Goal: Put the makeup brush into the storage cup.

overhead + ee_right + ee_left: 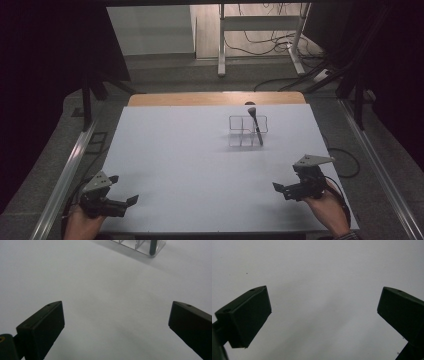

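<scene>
Clear compartmented organiser (pixel 247 131) on white bench (pixel 190 165), makeup brush (pixel 255 125) leaning inside, bristles up, long axis toward 12. Lies at 11 o'clock from nearer right hand-held gripper (pixel 283 189); left hand-held gripper (pixel 125 191) farther. Both wide open, empty.

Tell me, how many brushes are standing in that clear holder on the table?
1. A single dark brush leans in the right near compartment of the clear holder, bristles up. The other compartments look empty, though clear walls make that hard to confirm.

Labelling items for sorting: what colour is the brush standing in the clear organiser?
Black, with a pale tip; the brush shows best in the high view.
</scene>
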Demonstrator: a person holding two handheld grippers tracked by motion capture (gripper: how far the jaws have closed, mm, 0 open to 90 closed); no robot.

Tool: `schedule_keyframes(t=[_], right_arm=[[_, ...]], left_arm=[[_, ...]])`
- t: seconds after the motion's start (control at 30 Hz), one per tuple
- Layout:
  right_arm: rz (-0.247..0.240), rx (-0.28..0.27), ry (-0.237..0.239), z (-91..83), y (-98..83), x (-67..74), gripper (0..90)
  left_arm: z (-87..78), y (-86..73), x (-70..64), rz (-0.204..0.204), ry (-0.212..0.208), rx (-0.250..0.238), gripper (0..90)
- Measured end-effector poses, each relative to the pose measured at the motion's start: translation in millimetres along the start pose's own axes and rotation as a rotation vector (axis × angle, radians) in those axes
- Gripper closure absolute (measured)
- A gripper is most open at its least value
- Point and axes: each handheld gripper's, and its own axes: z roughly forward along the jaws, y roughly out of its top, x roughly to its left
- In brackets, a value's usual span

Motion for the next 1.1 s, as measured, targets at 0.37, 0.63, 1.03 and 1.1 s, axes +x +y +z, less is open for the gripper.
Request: schedule_keyframes(t=[0.37, 0.63, 1.03, 1.1], right_arm=[[-0.002, 0.012, -0.032, -8.7, -10.4, -3.2, 0.3], [0.016, 0.006, -0.051, -16.7, -17.9, -6.2, 0.2], [0.029, 0.0, -0.075, -28.0, -27.9, -7.7, 0.0], [0.036, -0.006, -0.074, -30.4, -29.8, -8.4, 0.0]], left_arm=[[0.5, -0.2, 0.2, 0.006, 0.002, 0.006, 0.0], [-1.6, -2.7, 3.6, -0.006, 0.008, 0.005, 0.0], [-3.0, -4.7, 6.1, -0.014, 0.006, 0.003, 0.0], [-2.7, -4.6, 6.1, -0.013, 0.005, 0.004, 0.0]])
